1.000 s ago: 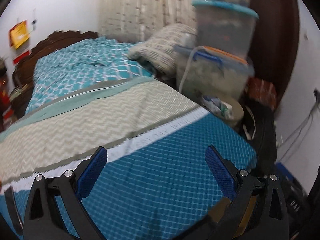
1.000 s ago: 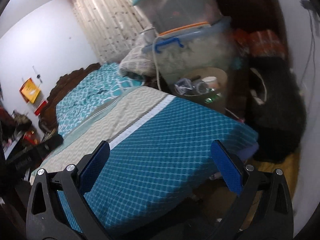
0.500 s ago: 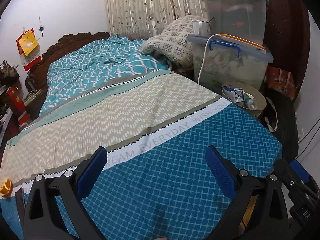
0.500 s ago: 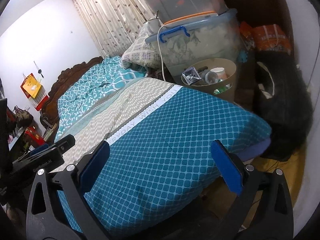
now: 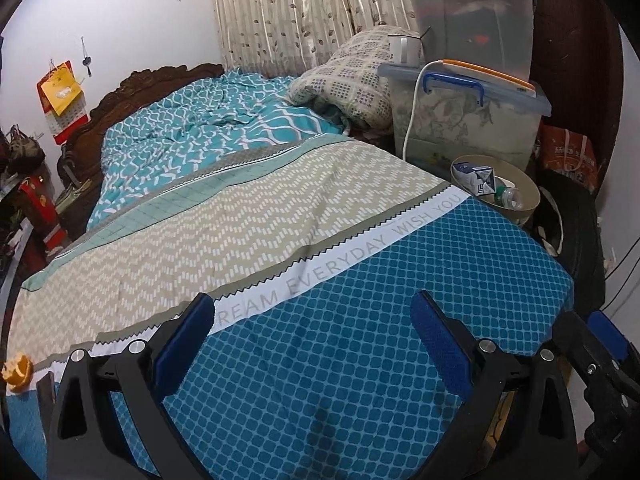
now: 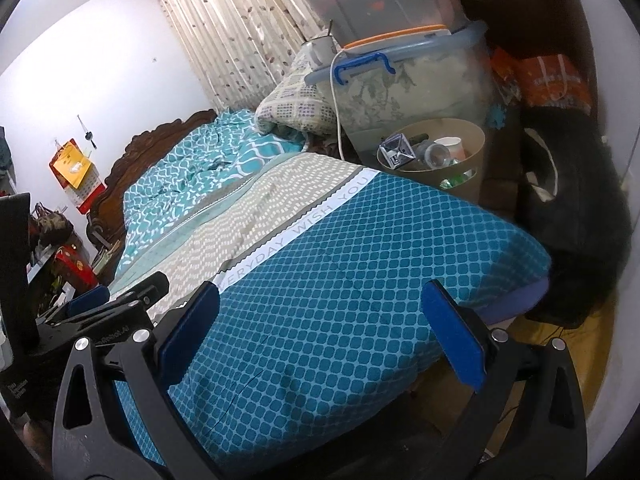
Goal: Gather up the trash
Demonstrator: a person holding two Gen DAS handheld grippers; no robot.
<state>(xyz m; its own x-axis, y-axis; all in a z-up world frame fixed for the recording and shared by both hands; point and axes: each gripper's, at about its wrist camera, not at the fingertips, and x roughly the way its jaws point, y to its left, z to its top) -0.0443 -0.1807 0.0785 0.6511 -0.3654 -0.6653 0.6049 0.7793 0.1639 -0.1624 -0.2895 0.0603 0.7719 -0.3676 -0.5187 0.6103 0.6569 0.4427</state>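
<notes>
Both grippers, left gripper (image 5: 310, 340) and right gripper (image 6: 320, 332), fingers wide apart, empty, over bed (image 5: 360, 360). Orange peel (image 5: 17, 372) at bed's near-left edge: light, soft; pinch across rim.

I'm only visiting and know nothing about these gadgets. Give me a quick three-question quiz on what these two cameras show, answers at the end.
1. True or false: the left gripper is holding trash.
2. Which is in the tan wastebasket? A) a paper cup B) a shoe C) a book
3. Fill in: the orange peel lies on the ____, at the left edge of the left view.

Key: 1 false, both it and the right gripper are open and empty. 2 A. 3 bed.
</notes>
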